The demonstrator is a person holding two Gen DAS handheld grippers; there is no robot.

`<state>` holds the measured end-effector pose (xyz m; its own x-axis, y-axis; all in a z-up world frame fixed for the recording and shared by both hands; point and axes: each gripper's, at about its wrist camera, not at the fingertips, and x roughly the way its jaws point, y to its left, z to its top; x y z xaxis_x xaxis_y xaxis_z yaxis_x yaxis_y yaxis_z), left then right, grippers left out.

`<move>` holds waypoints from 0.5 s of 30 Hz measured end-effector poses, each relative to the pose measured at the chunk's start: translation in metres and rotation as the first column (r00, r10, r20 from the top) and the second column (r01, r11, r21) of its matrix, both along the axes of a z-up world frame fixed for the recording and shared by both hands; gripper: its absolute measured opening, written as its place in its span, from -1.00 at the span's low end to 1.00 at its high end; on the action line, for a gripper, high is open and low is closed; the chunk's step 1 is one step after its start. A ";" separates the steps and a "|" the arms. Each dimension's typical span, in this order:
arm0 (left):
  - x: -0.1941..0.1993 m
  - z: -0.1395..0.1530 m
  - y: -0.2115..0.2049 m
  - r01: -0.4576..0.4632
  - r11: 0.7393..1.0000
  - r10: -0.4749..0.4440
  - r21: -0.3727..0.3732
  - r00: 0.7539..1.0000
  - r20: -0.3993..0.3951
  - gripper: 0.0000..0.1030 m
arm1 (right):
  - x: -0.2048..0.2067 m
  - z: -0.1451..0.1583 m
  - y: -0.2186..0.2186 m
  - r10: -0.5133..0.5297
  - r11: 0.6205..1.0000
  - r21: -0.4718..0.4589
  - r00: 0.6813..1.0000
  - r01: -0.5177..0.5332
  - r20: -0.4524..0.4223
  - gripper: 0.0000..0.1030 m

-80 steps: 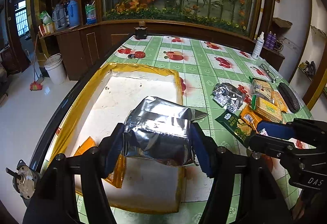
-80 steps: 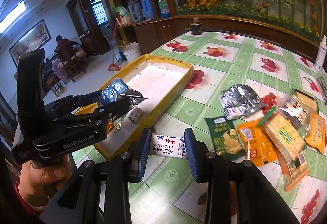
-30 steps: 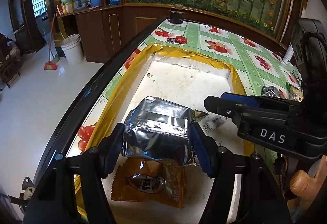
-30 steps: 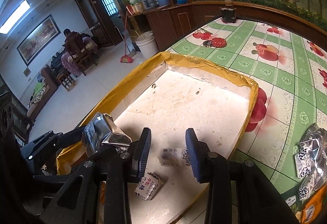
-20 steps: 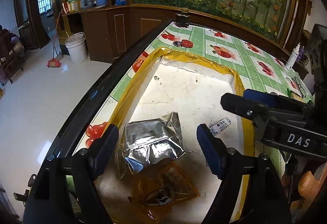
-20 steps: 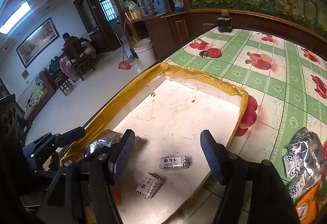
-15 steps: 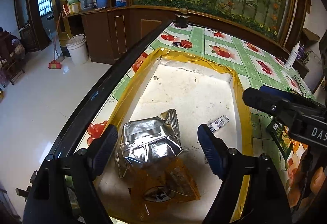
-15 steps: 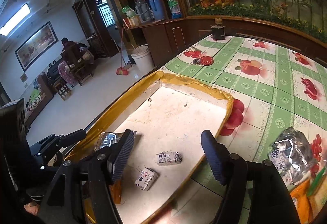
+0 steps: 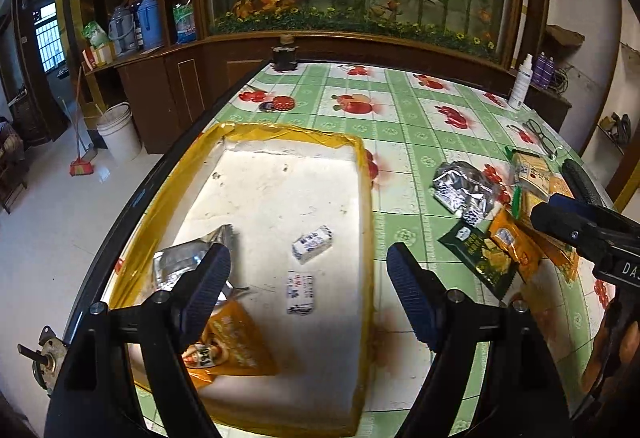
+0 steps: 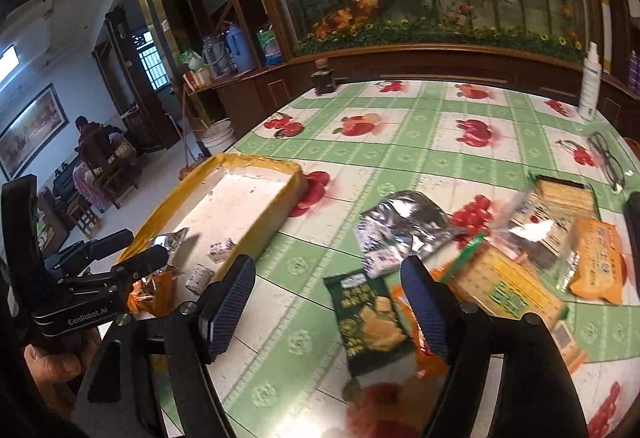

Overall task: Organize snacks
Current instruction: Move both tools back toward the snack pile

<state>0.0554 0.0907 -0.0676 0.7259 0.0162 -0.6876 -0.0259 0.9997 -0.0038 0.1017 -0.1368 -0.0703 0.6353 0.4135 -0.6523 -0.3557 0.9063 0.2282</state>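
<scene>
A yellow-rimmed white tray (image 9: 362,174) lies on the table's left side. In it are a silver foil bag (image 9: 180,262), an orange snack packet (image 9: 236,346) and two small white candy packs (image 9: 312,238). My left gripper (image 9: 308,290) is open and empty above the tray's near end. My right gripper (image 10: 330,302) is open and empty over the snack pile: a green cracker packet (image 10: 368,318), a silver bag (image 10: 400,226), orange packets (image 10: 596,262) and a biscuit pack (image 10: 504,286). The tray also shows in the right wrist view (image 10: 292,174).
The table has a green checked cloth with fruit prints (image 9: 404,118). Glasses (image 10: 608,158) and a white spray bottle (image 10: 590,86) stand at the far right. A dark jar (image 9: 285,58) sits at the far edge. The table's left edge drops to the floor.
My left gripper opened and dropped the silver bag into the tray. My right gripper opened, left its white candy pack in the tray, and swung right to above the snack pile.
</scene>
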 end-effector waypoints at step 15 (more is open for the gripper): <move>0.006 -0.011 -0.085 0.148 0.989 -0.149 -0.017 0.986 -0.072 0.57 | -0.035 -0.021 -0.105 -0.175 0.983 -0.047 0.984 0.175 -0.005 0.62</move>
<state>0.0614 0.0053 -0.0788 0.6676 -0.0963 -0.7382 0.1220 0.9923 -0.0191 0.0670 -0.2415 -0.0910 0.6891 0.2659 -0.6741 -0.1886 0.9640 0.1875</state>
